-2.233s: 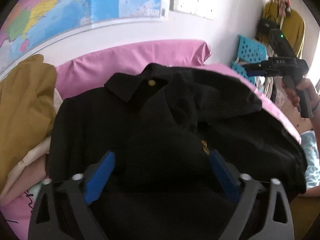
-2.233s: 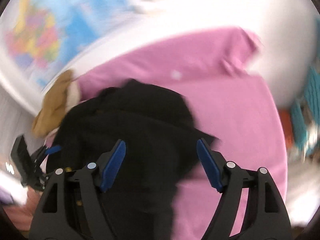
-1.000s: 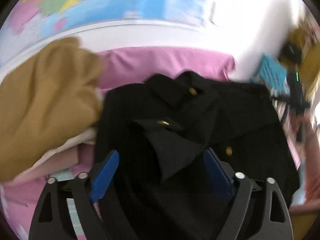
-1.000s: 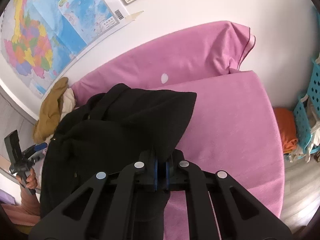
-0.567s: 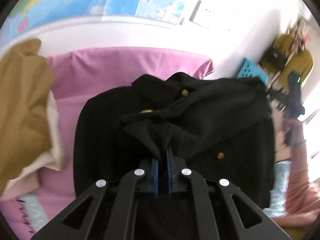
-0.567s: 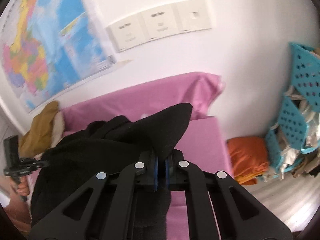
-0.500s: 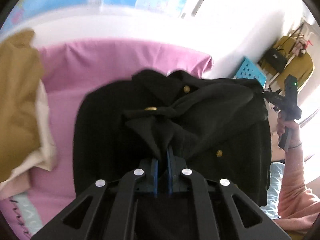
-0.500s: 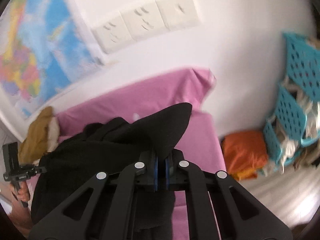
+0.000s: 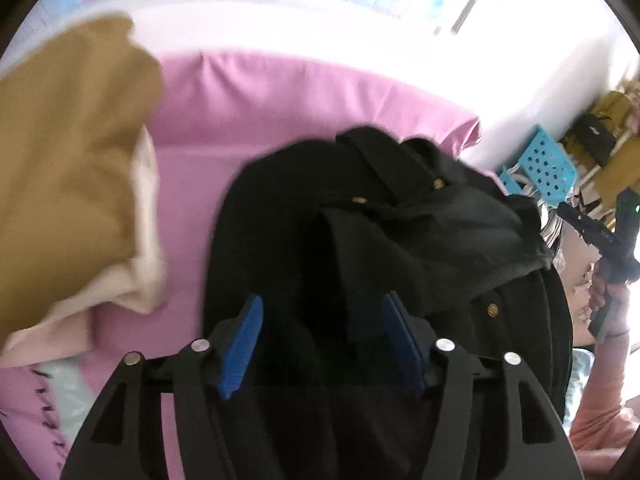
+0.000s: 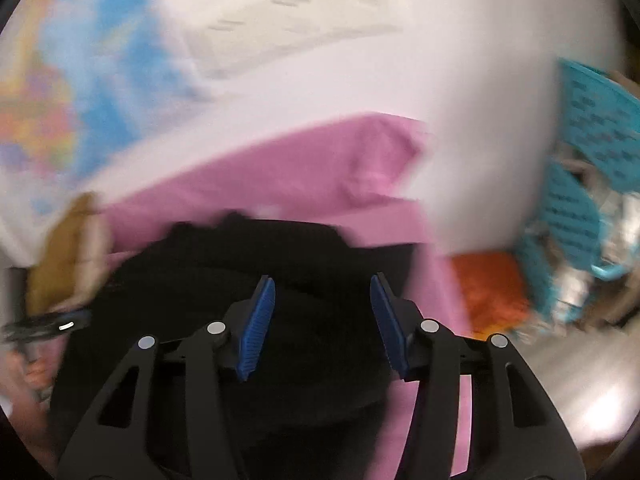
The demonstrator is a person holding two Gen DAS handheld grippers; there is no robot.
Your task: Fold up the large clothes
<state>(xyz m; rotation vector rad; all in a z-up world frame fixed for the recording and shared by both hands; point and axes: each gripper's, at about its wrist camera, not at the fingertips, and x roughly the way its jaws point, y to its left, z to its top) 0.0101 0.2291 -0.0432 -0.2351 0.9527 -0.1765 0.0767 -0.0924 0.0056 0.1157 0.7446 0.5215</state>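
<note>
Both hand-held grippers now released (jaws apart, empty), black jacket (image 9: 400, 248) lying just ahead

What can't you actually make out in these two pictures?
- Wall map, right wrist view: motion blur smears every detail.
- Black coat, left wrist view: the left gripper covers its near hem; folds hide its sleeves.
- Blue basket, right wrist view: contents blurred, cut off by the edge.

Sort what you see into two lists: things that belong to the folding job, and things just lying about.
Job: black coat, left gripper, right gripper, pink sheet.

Lying about: mustard garment, blue baskets, orange cloth, wall map.
</note>
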